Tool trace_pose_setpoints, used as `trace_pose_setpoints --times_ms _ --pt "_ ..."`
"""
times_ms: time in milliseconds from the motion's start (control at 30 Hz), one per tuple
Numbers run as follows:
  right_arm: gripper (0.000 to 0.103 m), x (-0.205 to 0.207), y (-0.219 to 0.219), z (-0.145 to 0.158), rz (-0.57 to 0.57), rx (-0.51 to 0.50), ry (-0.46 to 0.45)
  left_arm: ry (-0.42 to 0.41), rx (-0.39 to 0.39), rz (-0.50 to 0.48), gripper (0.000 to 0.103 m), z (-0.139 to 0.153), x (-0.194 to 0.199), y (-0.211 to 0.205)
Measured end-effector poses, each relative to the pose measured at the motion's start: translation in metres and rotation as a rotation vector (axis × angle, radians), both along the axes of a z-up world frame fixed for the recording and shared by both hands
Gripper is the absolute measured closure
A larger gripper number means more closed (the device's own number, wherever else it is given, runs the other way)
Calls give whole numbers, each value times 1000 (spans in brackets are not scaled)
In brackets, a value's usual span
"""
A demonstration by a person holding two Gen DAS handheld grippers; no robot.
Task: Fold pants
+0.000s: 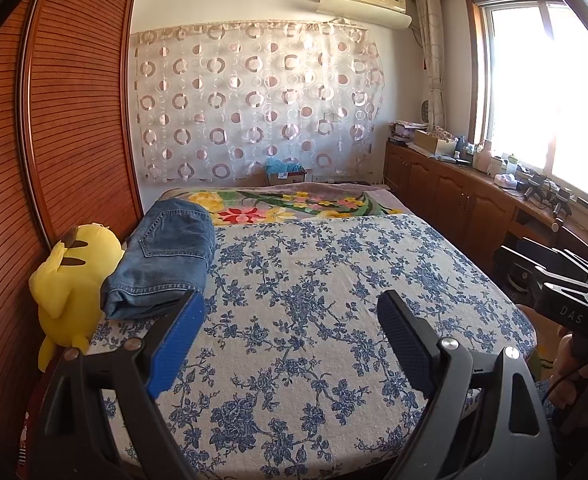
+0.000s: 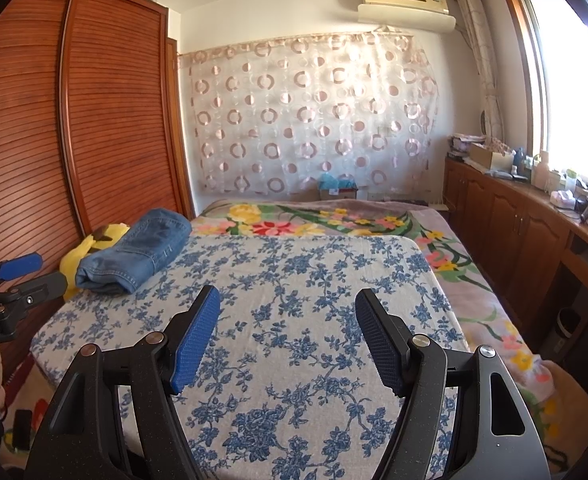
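Note:
Folded blue denim pants lie in a compact stack at the left edge of the bed, back pocket up; the right wrist view shows them at the bed's far left. My left gripper hovers open over the blue-flowered cover, its left pad just in front of the stack's near corner, nothing between the fingers. My right gripper is open too, over the cover's middle, well right of the pants. The left gripper also shows at the right wrist view's left edge, a hand gripping its handle.
A yellow plush toy leans between the pants and the wooden wardrobe. A bright floral blanket covers the bed's far end. Wooden cabinets with clutter run under the window on the right.

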State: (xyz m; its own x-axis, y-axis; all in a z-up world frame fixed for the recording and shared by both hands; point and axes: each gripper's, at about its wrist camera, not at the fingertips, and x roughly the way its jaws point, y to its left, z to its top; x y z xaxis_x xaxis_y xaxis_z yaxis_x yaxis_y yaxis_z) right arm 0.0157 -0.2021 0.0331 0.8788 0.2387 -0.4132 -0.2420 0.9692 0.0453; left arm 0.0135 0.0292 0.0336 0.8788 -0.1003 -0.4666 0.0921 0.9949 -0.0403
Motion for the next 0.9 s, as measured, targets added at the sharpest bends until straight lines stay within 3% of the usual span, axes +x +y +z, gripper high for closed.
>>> trace_pose_setpoints --times_ms 900 --pt "31 2 -5 6 -5 0 -12 -3 1 1 14 1 -1 -1"
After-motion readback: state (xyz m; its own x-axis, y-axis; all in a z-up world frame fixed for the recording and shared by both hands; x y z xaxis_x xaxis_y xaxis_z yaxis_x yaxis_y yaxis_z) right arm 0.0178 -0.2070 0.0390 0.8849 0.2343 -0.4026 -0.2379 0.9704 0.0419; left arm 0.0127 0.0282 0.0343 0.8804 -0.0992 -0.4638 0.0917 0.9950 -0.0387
